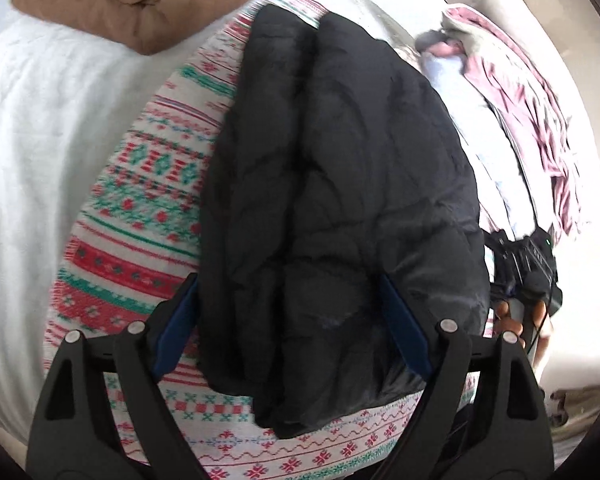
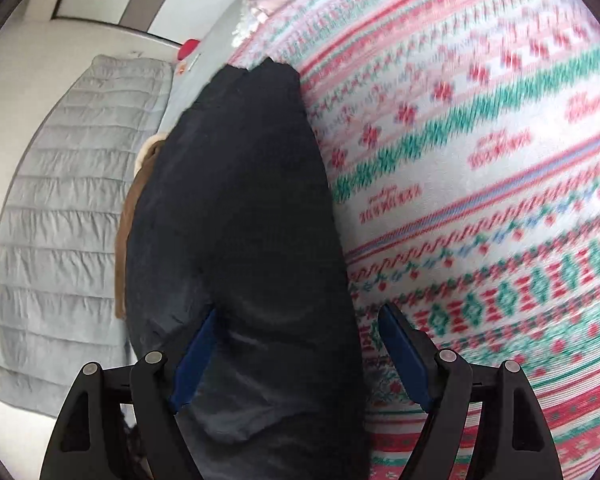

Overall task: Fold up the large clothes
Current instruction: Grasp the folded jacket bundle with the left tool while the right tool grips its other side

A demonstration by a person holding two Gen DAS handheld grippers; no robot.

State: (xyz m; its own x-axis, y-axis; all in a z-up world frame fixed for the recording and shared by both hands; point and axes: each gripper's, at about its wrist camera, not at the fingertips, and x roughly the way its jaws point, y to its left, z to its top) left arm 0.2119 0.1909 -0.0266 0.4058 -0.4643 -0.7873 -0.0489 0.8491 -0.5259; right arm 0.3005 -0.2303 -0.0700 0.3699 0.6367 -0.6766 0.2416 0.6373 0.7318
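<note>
A black puffy jacket (image 1: pixel 340 160), folded into a long narrow bundle, lies on a red, green and white patterned blanket (image 1: pixel 140 200). My left gripper (image 1: pixel 292 324) straddles the jacket's near end with its jaws wide. The blue pads (image 1: pixel 178 328) stand at either side without squeezing it. In the right wrist view the same jacket (image 2: pixel 236 200) runs away from my right gripper (image 2: pixel 300 356). That gripper is open too. Its left pad (image 2: pixel 196 356) sits at the fabric, and the other pad stands apart over the blanket (image 2: pixel 480 160). A hand (image 1: pixel 508 312) shows at the jacket's right edge.
A folded brown garment (image 1: pixel 140 4) rests on white bedding (image 1: pixel 40 140) at the far left. Pink (image 1: pixel 532 120) and pale blue clothes (image 1: pixel 480 120) are piled at the far right. A grey quilted mat (image 2: pixel 60 200) lies on the floor beside the bed, and a brown fleece-lined garment (image 2: pixel 128 220) peeks from under the jacket.
</note>
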